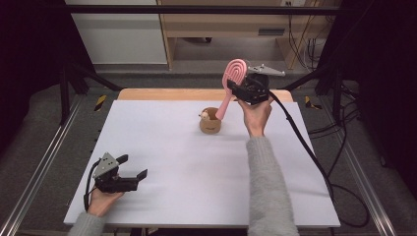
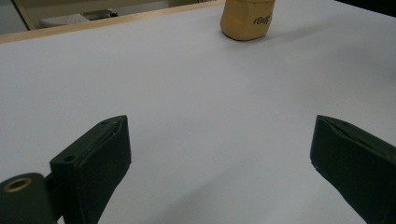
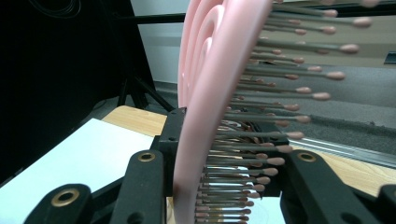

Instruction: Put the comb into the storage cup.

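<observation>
Nearest to the high camera, the left gripper [image 1: 132, 169] rests low over the white rectangular table top [image 1: 172, 162] with its jaws wide apart and nothing between them; in the left gripper view only bare table lies between the two black pads.

Farther away, the right gripper [image 1: 235, 87] is lifted above the back part of the table and is clamped on the pink plastic hairbrush with thin round-tipped bristles [image 1: 231, 83]. The jaws hold the oval head of the brush, one pad on its smooth back and the other against the bristle side, as the right gripper view shows [image 3: 219, 93].

The long axis of the brush runs steeply, only a little tilted. Its rounded head points up and slightly toward the right gripper, and its narrow handle points down and to the left, with the end at the mouth of the small tan rounded cup [image 1: 210, 121]. I cannot tell if the handle end is already inside or only in front of it.

I see some risks. The bristles are soft, so the brush can turn or slip in the grip. If the handle pushes sideways against the rim, the light cup can tip or slide, because the left gripper is well apart and does not hold it. If the jaws open too high, the brush can fall over with the cup.
</observation>
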A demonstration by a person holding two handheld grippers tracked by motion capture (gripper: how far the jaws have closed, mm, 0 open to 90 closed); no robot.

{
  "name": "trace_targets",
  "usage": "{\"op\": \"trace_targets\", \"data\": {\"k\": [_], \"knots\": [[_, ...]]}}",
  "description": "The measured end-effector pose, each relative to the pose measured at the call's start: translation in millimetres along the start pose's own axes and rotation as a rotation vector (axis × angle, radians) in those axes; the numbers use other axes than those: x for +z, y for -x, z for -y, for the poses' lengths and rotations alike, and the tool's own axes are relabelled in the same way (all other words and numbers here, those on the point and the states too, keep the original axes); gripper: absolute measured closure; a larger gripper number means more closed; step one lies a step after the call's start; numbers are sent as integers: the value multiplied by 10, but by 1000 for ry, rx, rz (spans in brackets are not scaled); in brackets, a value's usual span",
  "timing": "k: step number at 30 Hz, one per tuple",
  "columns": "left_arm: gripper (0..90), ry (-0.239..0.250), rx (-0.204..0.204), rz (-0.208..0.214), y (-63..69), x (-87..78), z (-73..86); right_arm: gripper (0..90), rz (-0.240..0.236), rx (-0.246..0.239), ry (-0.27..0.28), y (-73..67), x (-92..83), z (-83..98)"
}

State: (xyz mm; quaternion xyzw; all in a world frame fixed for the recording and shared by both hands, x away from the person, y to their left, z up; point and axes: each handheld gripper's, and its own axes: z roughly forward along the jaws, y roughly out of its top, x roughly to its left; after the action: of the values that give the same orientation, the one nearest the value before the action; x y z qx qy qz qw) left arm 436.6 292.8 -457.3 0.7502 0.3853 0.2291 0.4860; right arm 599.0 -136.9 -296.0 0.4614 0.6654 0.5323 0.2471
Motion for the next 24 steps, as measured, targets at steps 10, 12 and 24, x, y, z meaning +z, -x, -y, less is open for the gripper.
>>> {"op": "trace_targets", "data": {"k": [10, 12, 24], "knots": [[51, -3, 0, 2, -5, 2, 4, 633, 11, 11, 7, 19, 86, -25], [51, -2, 0, 2, -4, 0, 2, 633, 11, 16, 9, 23, 111, -25], [51, -4, 0, 0, -15, -2, 6, 633, 16, 20, 8, 7, 262, -26]]}}
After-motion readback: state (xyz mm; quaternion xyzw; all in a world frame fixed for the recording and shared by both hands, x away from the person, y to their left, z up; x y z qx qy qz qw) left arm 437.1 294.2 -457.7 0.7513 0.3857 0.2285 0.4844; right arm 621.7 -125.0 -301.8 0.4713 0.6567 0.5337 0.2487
